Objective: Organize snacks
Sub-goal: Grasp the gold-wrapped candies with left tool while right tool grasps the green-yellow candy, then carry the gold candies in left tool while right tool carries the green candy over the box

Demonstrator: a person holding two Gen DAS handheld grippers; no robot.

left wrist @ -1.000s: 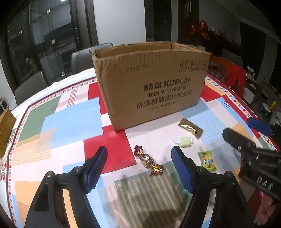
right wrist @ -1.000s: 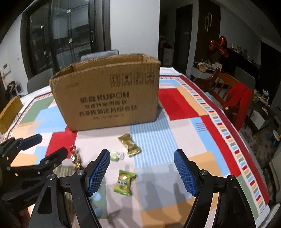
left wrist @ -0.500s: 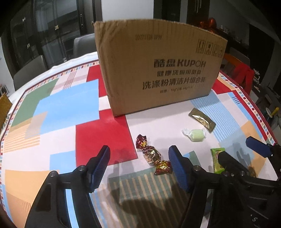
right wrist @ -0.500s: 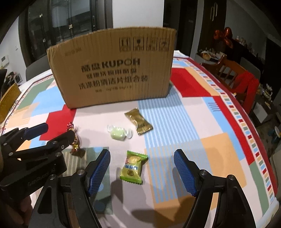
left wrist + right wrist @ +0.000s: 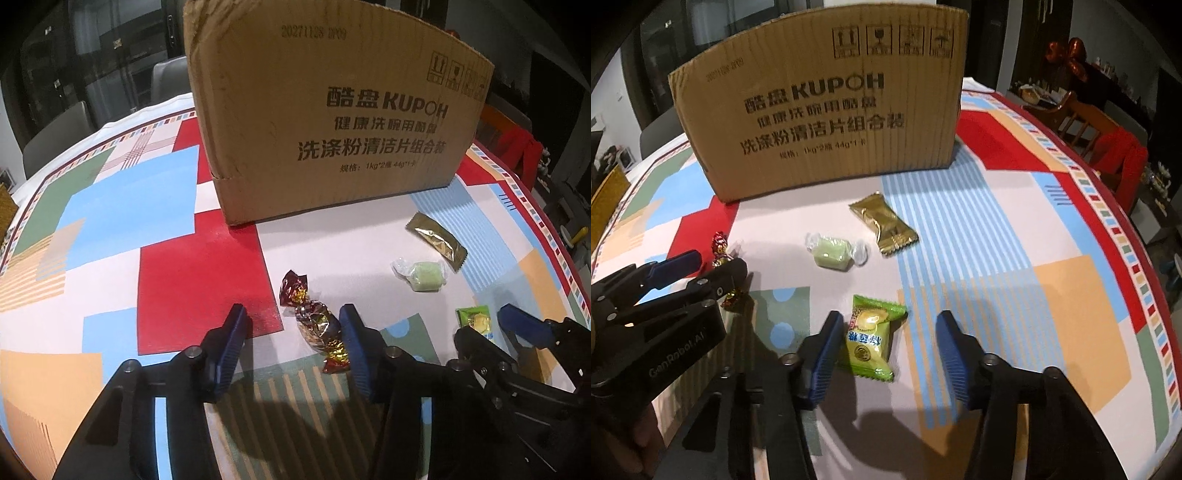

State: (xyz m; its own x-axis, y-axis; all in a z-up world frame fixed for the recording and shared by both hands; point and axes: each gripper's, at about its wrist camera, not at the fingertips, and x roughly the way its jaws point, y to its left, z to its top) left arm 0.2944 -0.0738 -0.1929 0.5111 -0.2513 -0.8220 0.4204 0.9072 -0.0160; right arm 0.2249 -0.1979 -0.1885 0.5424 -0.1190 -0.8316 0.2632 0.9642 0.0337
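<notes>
Four snacks lay on table (image 5: 1052, 295), none boxed; we closed left tongs (image 5: 291, 334) round foil candy (image 5: 316, 325), right tongs (image 5: 886, 341) round green packet (image 5: 870, 338), neither gripped.

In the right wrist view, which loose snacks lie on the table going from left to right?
Red and gold foil candy → pale green candy in clear wrap → green packet → gold packet.

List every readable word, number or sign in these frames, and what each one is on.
"酷盘 KUPOH": cardboard box front.
"20271128": box, top left, rest blurred.
"1kg*2瓶 44g*1卡": box, bottom line, blurry.
Four handling symbols: box, top right.
"GenRobot.AI": left gripper body.
Green candy packet: blue characters, too blurred.
</notes>
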